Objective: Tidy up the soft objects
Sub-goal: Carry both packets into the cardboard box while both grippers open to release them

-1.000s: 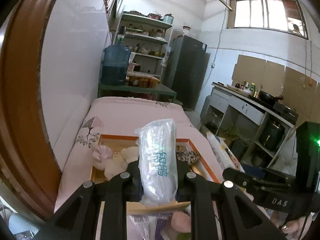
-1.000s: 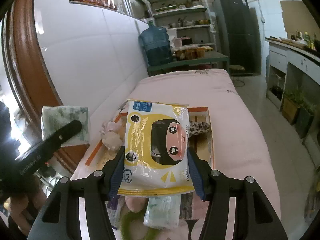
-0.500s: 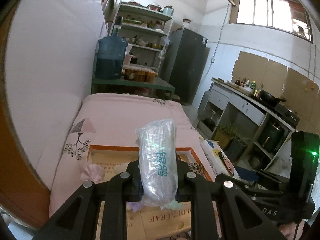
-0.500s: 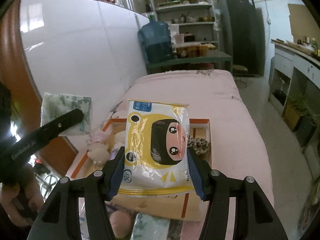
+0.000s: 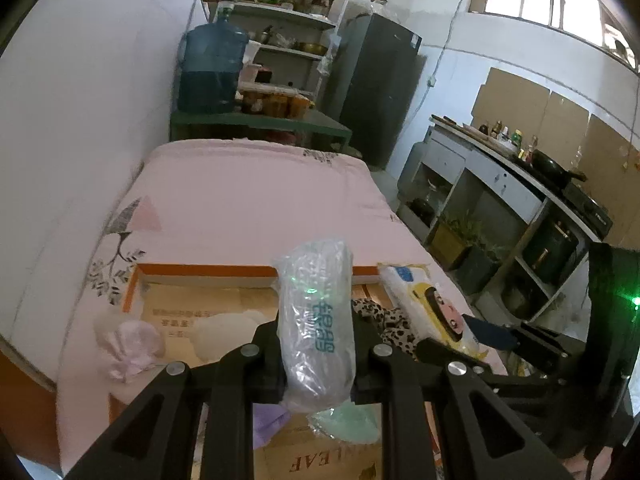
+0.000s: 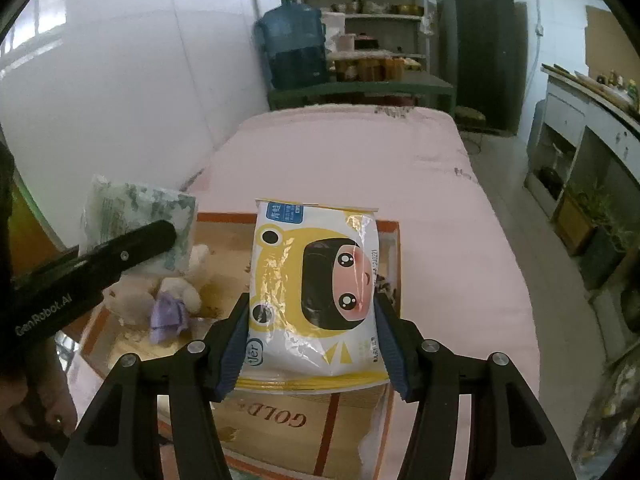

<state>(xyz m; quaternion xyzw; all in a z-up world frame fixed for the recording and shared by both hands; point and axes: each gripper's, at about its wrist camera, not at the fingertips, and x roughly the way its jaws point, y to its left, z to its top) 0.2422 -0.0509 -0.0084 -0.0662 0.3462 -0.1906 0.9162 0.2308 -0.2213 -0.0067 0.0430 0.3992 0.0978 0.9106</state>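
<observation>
My left gripper [image 5: 316, 344] is shut on a clear-wrapped tissue pack [image 5: 316, 320] with blue lettering, held above an open cardboard box [image 5: 208, 272]. My right gripper [image 6: 312, 320] is shut on a yellow and white wet-wipes pack [image 6: 316, 292] with a cartoon face, held over the same box [image 6: 304, 420]. The wipes pack also shows in the left wrist view [image 5: 432, 308], and the tissue pack in the right wrist view [image 6: 136, 224]. Inside the box lie a white plush toy [image 6: 176, 280] with a purple cloth [image 6: 166, 312] and a leopard-print piece [image 5: 380, 316].
The box rests on a pink bed [image 5: 248, 192] against a white wall [image 5: 80, 120]. A green table with a water jug [image 5: 210, 68] stands past the bed. A counter with shelves [image 5: 520, 200] lines the right side.
Both grippers have moved forward and lower over the box, each still holding its pack. The box and plush toy now sit closer below them.
</observation>
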